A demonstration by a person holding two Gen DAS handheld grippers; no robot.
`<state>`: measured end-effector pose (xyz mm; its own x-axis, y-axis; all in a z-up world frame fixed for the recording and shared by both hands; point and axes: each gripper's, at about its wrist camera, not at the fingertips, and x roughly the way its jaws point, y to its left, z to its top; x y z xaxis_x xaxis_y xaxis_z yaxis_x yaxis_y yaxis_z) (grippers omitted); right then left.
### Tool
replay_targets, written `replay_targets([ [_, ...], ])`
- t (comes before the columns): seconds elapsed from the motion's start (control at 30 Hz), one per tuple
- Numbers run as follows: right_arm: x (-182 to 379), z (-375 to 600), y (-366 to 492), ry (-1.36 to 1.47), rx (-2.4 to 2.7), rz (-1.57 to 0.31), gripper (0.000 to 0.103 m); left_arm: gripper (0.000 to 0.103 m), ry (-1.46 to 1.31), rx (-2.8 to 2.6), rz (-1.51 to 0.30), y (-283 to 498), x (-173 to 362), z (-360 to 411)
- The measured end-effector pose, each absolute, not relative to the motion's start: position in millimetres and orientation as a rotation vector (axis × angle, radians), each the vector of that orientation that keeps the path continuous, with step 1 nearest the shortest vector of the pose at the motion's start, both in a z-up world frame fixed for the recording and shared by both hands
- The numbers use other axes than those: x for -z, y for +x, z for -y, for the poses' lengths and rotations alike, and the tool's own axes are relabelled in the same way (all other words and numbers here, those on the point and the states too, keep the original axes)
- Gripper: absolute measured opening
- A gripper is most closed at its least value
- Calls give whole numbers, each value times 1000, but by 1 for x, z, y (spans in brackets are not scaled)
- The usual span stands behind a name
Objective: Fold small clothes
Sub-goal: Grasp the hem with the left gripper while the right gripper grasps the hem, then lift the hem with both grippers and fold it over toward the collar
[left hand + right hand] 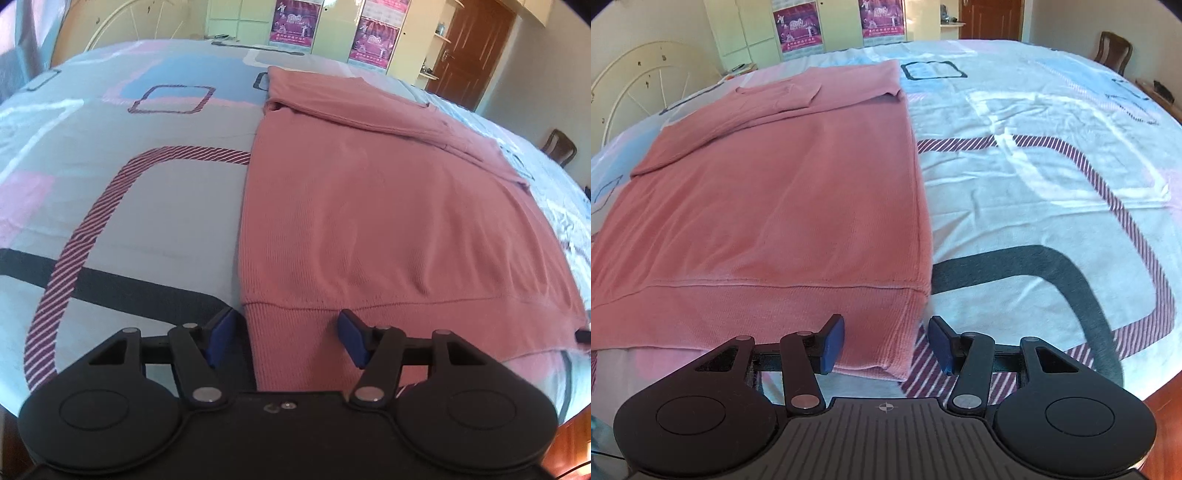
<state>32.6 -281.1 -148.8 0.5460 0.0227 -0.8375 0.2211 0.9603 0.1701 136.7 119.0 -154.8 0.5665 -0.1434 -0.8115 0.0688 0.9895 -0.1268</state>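
My left gripper [284,338] has its blue fingers [221,339] spread wide, holding nothing; they straddle the near left corner of the pink sweater [369,206], one pad just off the cloth over the bedsheet [147,221], the other over the ribbed hem. My right gripper [886,341] is likewise spread wide and empty, its fingers [833,343] set either side of the near right corner of the same sweater [775,192]: the left pad over the hem band, the right pad over the striped part of the bedsheet [1034,184]. I cannot tell whether any pad touches the fabric. The sweater lies flat on the bed, hem toward me, both side edges straight, with the sleeves folded in across the upper body at the far end. The sheet beneath is pale with pink and blue patches, dark outlined squares and striped maroon curves. Beyond the bed I note a white metal bed frame [639,81] at the far left, pale cupboard doors carrying two magenta posters [799,26], a brown door [476,48], and a wooden chair [1113,50] at the far right.
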Motion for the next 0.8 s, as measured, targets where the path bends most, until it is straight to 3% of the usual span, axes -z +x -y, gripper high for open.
replay_targets([
  [0.07,149,281,33,293,104,-989,33,36,-118,146,-974,138,156,-120],
  [0.1,149,281,34,301,100,-991,32,32,-134,149,-979,139,156,-121],
  [0.13,149,280,35,300,98,-995,29,22,-145,158,-986,140,156,-122],
  [0.23,148,279,36,311,92,-992,15,8,-164,179,-988,142,154,-120],
  [0.53,106,300,50,450,61,-862,10,6,-234,269,-860,176,108,-108],
  [0.8,65,335,138,501,47,-704,10,6,-268,276,-730,273,71,-85],
])
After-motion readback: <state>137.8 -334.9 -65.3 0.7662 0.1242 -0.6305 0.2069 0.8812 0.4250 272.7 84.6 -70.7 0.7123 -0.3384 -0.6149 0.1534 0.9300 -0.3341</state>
